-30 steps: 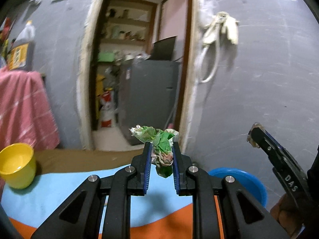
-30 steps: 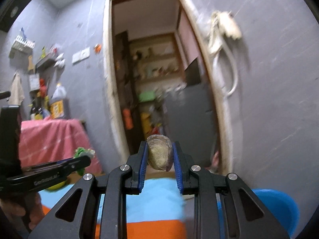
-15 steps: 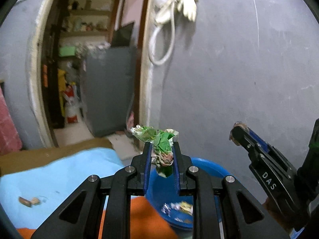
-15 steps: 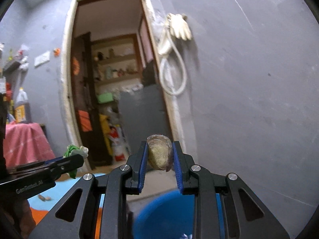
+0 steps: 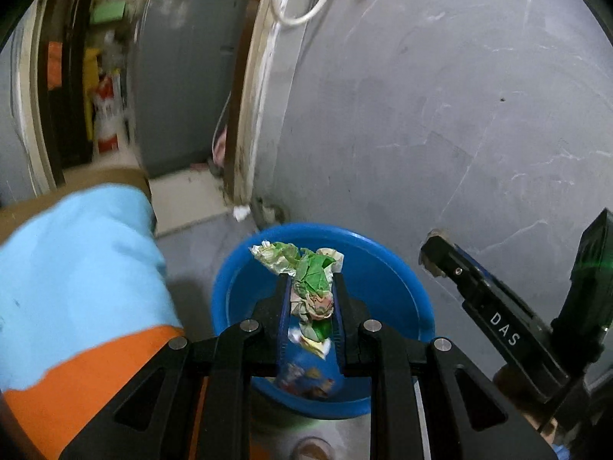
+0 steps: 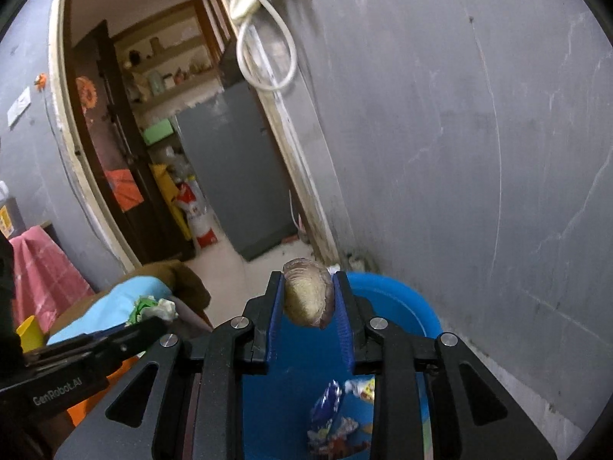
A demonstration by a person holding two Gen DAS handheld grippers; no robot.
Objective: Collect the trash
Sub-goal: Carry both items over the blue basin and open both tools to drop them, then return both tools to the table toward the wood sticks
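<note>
My left gripper (image 5: 310,283) is shut on a crumpled green and white wrapper (image 5: 306,280), held above a blue tub (image 5: 383,268) that stands on the floor by the grey wall. In the right wrist view my right gripper (image 6: 308,287) is shut on a beige shell-like piece of trash (image 6: 306,297), over the same blue tub (image 6: 387,299). Crumpled wrappers (image 6: 333,421) lie in the tub's bottom. The right gripper (image 5: 435,247) shows at the right of the left wrist view; the left gripper (image 6: 153,316) with its green wrapper (image 6: 151,306) shows at the lower left of the right wrist view.
A light blue and orange cloth (image 5: 76,276) covers a surface left of the tub. The grey wall (image 5: 440,115) rises close behind it. A doorway (image 6: 161,134) opens onto a room with a grey cabinet (image 6: 237,176) and shelves. A pink cloth (image 6: 42,268) and a yellow cup (image 6: 28,331) sit far left.
Both grippers have swung right and tilted down, from facing the doorway and cloth-covered surface to hanging over the blue tub. Each still holds its piece of trash.
</note>
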